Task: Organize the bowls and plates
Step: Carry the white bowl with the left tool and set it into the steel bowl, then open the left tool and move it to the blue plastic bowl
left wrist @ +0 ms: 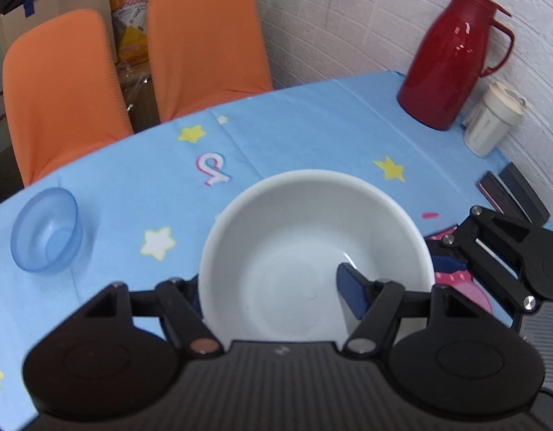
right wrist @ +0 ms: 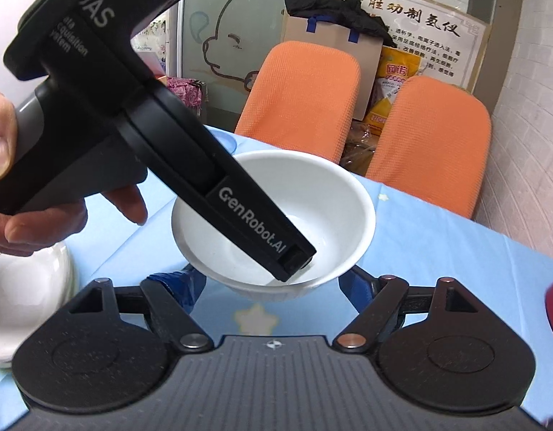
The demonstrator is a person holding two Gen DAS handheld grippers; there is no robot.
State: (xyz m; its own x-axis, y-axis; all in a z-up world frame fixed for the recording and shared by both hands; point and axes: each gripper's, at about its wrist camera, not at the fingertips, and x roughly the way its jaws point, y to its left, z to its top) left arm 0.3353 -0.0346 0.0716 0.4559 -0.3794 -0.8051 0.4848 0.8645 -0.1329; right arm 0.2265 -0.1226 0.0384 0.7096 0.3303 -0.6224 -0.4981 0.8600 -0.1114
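Note:
A white bowl (left wrist: 312,248) sits in the middle of the blue star tablecloth (left wrist: 294,136). My left gripper (left wrist: 272,287) is shut on its near rim, one blue finger (left wrist: 351,291) inside the bowl, the other hidden outside. In the right wrist view the same bowl (right wrist: 333,208) is held up by the left gripper body (right wrist: 254,222). My right gripper (right wrist: 272,287) is open, its blue fingers (right wrist: 179,283) either side just below the bowl. A small blue translucent bowl (left wrist: 46,230) stands at the left. A white dish (right wrist: 21,301) lies at the left edge.
A red thermos jug (left wrist: 452,57) and a white cup (left wrist: 492,122) stand at the back right by the brick wall. A dark flat object (left wrist: 510,194) lies at the right edge. Two orange chairs (left wrist: 204,43) stand behind the table.

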